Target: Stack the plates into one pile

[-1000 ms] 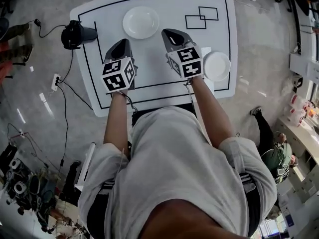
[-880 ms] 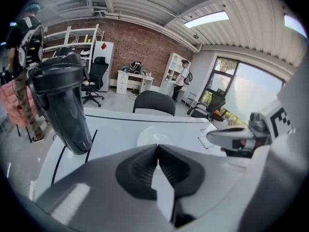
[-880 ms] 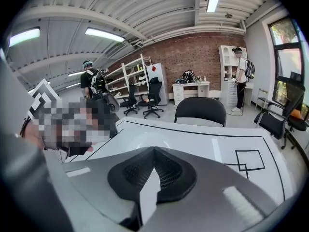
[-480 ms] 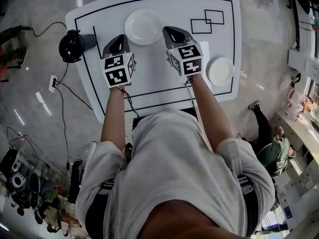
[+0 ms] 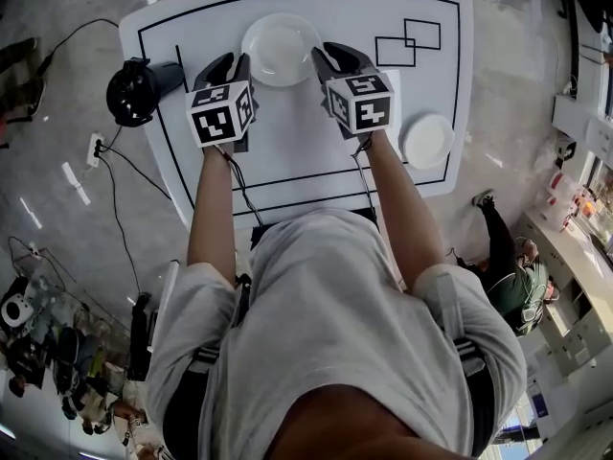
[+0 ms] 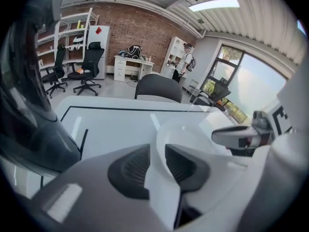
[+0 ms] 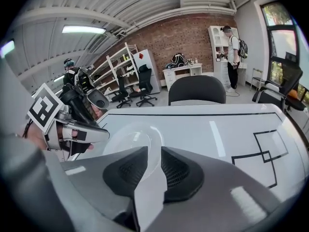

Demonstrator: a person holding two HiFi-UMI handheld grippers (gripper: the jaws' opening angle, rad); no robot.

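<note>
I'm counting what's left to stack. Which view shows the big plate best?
Head view: the whole big plate shows, flat on the table. The left gripper view shows only part of it beyond the jaws; the right gripper view shows it faintly, partly behind the jaws.

Rear wall [image 6: 140, 25] bare red brick. Ribbed white ceiling [image 7: 145, 4], strip lights [image 6: 215, 4] lit. White open shelving [image 6: 72, 30] against the brick, black office chairs [image 6: 89, 64] in front of it, a white desk [image 6: 133, 62] alongside. Large window [image 6: 251, 81] to one side, daylight and greenery beyond. Dark chair [image 7: 197, 90] at far edge of white table [image 5: 287, 142] marked with black lines. Floor [image 5: 57, 218] grey, glossy; cables [image 5: 115, 214] trail across it.
</note>
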